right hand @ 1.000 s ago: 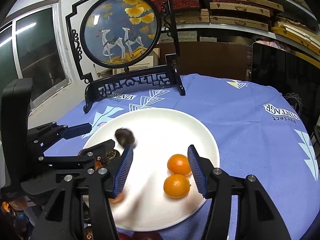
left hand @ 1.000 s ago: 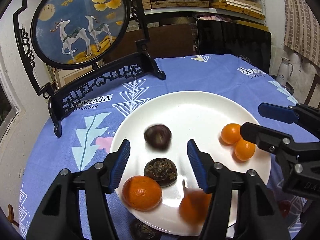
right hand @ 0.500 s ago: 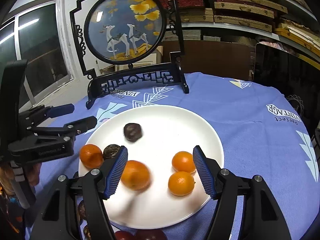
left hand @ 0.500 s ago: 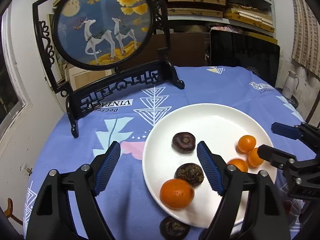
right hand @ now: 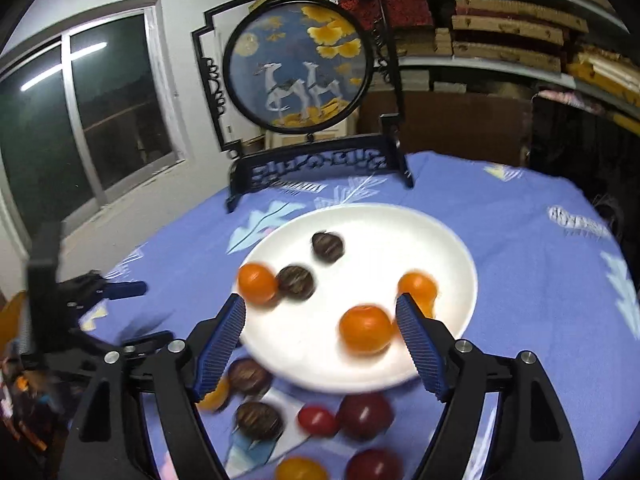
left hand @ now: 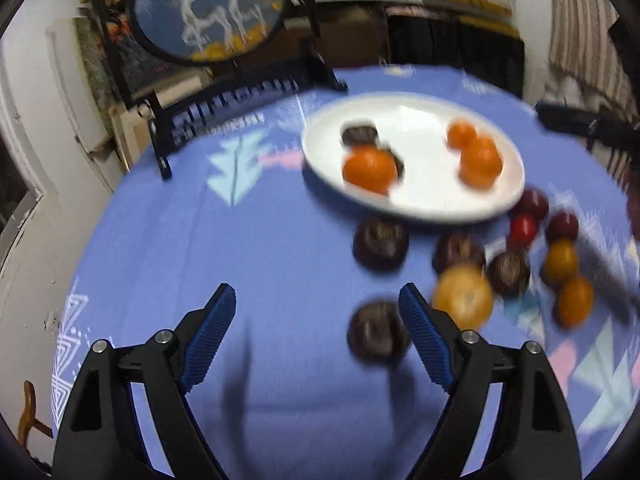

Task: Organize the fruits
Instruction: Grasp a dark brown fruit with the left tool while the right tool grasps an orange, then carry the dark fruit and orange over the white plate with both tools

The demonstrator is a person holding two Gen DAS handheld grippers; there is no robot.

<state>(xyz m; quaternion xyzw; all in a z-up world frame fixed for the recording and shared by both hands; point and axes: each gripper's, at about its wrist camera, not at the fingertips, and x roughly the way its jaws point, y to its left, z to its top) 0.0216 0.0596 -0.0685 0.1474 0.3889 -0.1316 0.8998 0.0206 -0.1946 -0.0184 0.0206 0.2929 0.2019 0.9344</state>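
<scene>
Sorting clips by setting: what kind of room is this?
Probably a home dining or storage room: a round table under a blue printed tablecloth, a framed deer ornament standing on it, a window, and wall shelves stacked with flat boxes.

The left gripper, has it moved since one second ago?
Yes. The left gripper has pulled back from the round white plate, which lies farther ahead now.

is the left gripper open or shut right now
Open: the left gripper has its blue fingers wide apart over the tablecloth, holding nothing.

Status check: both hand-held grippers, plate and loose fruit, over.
Left hand-held gripper open, empty. Right hand-held gripper open, empty. Plate holds oranges, dark fruit. Nothing blocking.
</scene>
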